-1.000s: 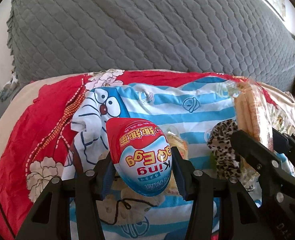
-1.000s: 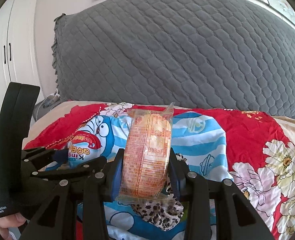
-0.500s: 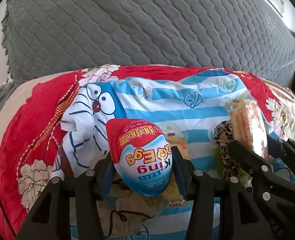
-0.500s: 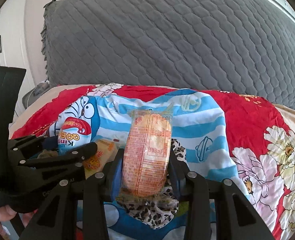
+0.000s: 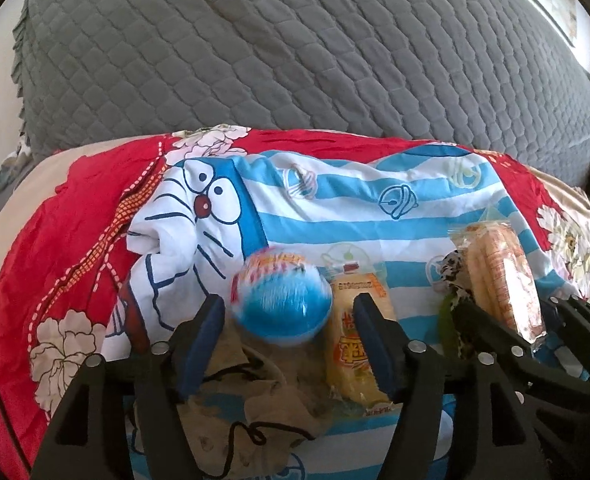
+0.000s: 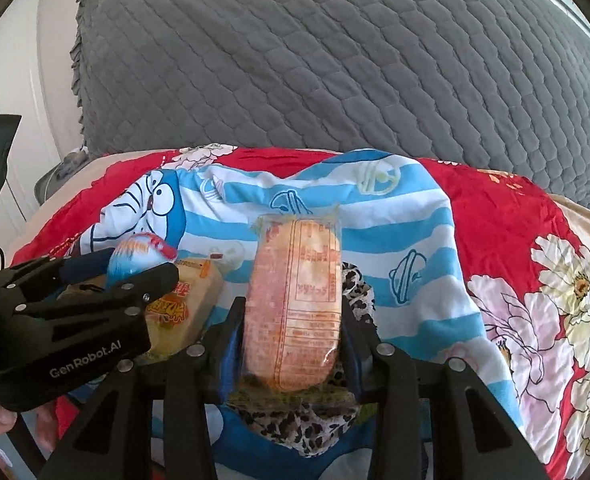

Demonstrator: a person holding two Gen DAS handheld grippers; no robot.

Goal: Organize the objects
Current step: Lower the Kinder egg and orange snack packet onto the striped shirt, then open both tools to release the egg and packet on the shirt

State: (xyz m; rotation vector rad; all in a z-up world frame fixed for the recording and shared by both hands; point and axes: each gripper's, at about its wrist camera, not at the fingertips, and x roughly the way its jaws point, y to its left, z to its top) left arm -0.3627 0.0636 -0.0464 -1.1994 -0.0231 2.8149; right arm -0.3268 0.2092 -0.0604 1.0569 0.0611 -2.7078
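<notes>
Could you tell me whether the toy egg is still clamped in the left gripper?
No: the left gripper jaws are opening, and the toy egg sits blurred between them with gaps at both pads.

"GenRobot.AI" stands in pale letters on the black body of the left gripper (image 6: 83,280), seen from the right wrist. The wrapped cake (image 6: 295,304) carries an orange printed table, too fine to read. The yellow packet (image 5: 355,336) bears red characters I cannot make out. The egg's (image 5: 281,300) print is blurred.
</notes>
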